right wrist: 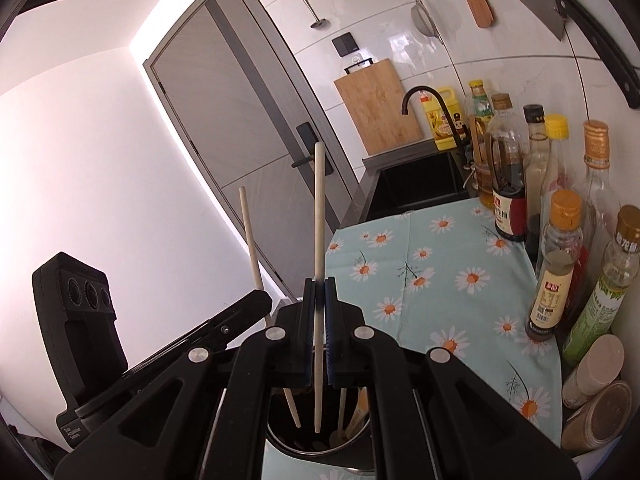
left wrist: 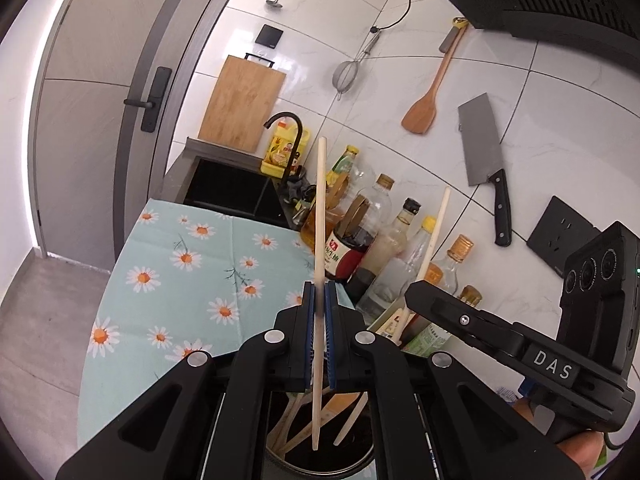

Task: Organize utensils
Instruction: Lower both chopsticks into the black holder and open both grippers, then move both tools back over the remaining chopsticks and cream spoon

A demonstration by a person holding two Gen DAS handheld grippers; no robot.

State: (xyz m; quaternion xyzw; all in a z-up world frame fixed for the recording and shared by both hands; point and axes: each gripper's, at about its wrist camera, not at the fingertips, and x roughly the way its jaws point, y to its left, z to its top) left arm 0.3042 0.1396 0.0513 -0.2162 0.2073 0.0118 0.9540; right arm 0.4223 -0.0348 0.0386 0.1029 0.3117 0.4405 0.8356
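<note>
Two grippers, two chopsticks, one each. The left gripper [left wrist: 320,300] is clamped tight on a pale chopstick [left wrist: 319,216], and the right gripper [right wrist: 319,296] is clamped tight on the other chopstick [right wrist: 319,208]. Both lower tips hang inside the round utensil holder [right wrist: 280,442] just below the jaws, among several wooden utensils, on the daisy cloth [left wrist: 192,264].

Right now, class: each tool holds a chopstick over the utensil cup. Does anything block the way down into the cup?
Nothing visible blocks it. The left chopstick and right chopstick already reach into the cup; utensils inside leave gaps.
</note>
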